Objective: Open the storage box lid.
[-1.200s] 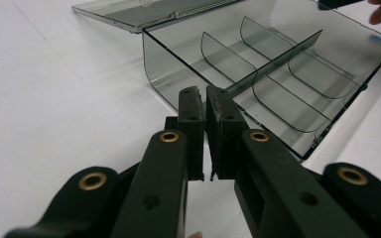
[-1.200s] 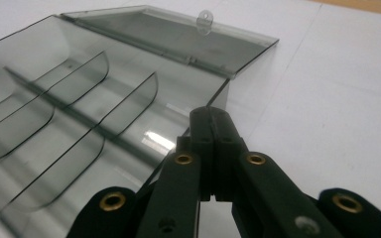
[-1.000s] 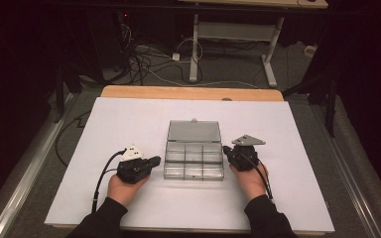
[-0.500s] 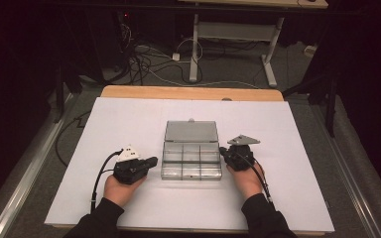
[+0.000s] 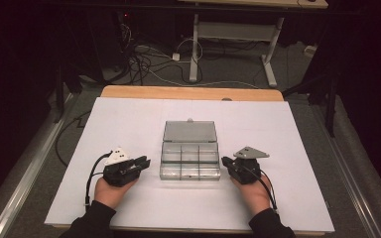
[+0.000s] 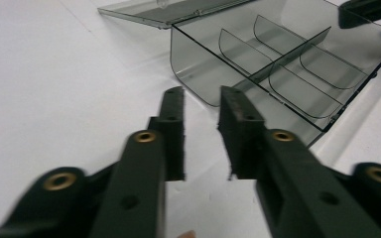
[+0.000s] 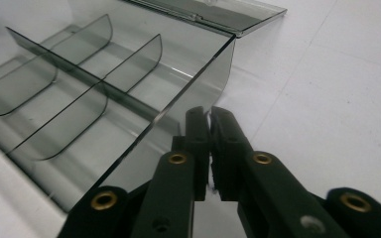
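Observation:
An empty smoky clear compartment box lies mid-table with its lid folded back flat behind it. My left gripper sits just off the box's left end, pointing at it. Its jaws have just been opening. In the left gripper view they stand apart over bare white table, with nothing between them, short of the box's near corner. My right gripper is at the box's right end. In the right gripper view its jaws are nearly together beside the end wall, gripping nothing.
The white tabletop has a wooden strip along its far edge. Beyond it are a dark floor, cables and a desk frame. A metal rail runs along the left side.
My left hand has slid left, away from the box, and its jaws have parted. My right hand has drawn back toward the person. The box has stayed put.

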`<state>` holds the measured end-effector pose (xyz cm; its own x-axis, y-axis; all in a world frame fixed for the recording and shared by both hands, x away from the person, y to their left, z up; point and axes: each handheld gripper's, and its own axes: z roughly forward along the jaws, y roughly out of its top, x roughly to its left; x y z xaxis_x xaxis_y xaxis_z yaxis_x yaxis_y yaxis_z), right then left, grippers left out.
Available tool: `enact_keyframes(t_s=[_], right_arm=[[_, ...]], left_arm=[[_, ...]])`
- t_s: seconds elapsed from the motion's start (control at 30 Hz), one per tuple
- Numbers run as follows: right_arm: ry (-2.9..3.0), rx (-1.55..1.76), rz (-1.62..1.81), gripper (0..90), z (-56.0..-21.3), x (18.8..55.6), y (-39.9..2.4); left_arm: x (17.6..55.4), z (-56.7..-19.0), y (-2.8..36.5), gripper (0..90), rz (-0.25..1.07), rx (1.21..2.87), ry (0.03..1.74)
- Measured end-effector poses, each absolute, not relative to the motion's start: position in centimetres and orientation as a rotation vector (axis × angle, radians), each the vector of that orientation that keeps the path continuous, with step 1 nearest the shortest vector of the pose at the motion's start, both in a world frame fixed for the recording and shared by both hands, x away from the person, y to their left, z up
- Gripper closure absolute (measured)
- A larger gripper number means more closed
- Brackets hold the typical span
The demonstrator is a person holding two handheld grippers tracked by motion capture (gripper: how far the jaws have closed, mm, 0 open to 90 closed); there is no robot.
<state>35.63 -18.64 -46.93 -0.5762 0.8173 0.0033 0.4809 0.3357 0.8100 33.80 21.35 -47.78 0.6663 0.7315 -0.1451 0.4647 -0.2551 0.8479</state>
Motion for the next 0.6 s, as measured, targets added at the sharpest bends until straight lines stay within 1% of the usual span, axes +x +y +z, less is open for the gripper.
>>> enact_keyframes(t_s=[0.13, 0.37, 0.47, 0.6], right_arm=[[2.196, 1.132, 1.176, 74.8, -46.8, 34.6, -19.6], [2.175, 1.124, 1.303, 49.9, -46.3, 33.1, -21.6], [2.166, 1.118, 1.337, 38.7, -46.1, 32.4, -22.5], [2.152, 1.105, 1.311, 23.1, -46.3, 31.6, -23.3]], left_arm=[[33.3, -48.0, 21.8, 50.3, 0.354, 1.914, 0.929], [32.6, -47.9, 22.2, 22.6, 0.376, 1.900, 0.909], [32.4, -47.8, 22.1, 16.0, 0.380, 1.908, 0.893], [32.3, -48.0, 22.0, 12.3, 0.376, 1.917, 0.883]])
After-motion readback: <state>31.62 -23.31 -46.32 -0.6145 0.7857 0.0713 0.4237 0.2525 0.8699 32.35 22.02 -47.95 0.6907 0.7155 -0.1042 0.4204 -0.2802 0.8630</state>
